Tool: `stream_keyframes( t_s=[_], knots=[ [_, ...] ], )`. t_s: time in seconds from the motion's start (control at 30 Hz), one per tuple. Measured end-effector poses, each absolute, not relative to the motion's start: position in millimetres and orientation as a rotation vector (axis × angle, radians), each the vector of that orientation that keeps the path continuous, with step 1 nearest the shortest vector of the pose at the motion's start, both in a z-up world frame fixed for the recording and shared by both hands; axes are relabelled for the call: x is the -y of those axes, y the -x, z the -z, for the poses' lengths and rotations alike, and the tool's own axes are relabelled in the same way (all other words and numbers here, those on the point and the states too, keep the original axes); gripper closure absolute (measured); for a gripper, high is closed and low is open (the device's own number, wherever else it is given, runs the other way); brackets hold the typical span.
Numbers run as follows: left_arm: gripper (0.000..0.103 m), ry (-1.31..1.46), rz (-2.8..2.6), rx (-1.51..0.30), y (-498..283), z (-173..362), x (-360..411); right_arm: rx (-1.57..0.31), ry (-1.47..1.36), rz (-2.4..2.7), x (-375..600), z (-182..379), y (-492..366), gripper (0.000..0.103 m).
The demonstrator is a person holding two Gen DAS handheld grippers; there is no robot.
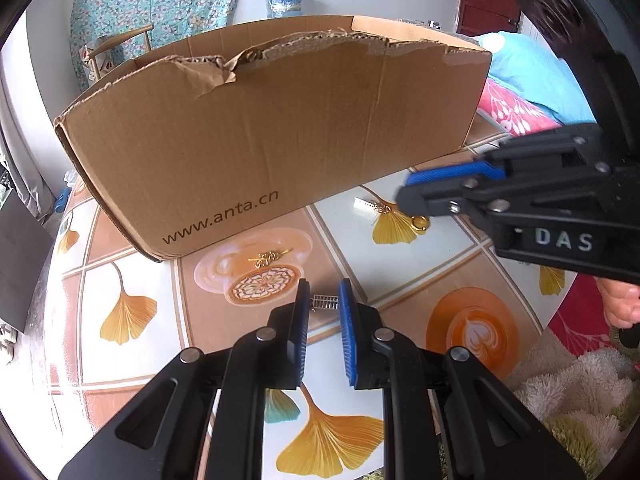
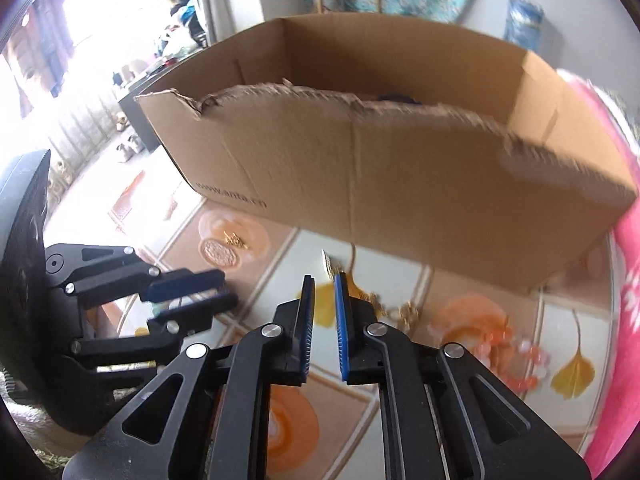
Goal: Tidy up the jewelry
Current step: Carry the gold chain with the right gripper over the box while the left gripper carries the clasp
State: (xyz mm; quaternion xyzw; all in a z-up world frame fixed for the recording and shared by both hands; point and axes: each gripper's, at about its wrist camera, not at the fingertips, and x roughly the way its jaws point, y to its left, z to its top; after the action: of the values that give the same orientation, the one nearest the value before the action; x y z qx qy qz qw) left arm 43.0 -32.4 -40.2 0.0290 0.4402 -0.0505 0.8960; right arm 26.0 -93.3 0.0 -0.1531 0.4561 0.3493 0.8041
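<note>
— Which step?

— Picking loose jewelry off the surface (image 1: 132, 364) for the cardboard box (image 1: 280, 128), I judge. My left claw (image 1: 324, 296) is slightly parted, empty, the small silver clip (image 1: 325, 303) just beyond its tips.

— Next?

— Lower, pinch it. My right claw (image 2: 324, 280) — narrowly parted, empty — hovers above the gold pieces (image 2: 404, 312).

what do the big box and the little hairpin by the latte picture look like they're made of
The box looks like plain brown corrugated cardboard, matte: its torn top edge shows the fluted layers, and a web address is printed on the side. The hairpin looks like gold-toned metal, shiny, since it glints against the tablecloth; plated or solid cannot be told.
</note>
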Motion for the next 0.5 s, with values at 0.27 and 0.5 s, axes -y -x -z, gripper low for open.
stream_keyframes(
  t_s=[0.27,0.5],
  knots=[
    [0.089,-0.062,0.105,-0.913,-43,40,32,-0.967,0.421,-0.806,75,8,-41,0.086],
    [0.089,-0.061,0.108,-0.911,-43,41,32,-0.994,0.451,-0.82,69,19,-53,0.102]
  ],
)
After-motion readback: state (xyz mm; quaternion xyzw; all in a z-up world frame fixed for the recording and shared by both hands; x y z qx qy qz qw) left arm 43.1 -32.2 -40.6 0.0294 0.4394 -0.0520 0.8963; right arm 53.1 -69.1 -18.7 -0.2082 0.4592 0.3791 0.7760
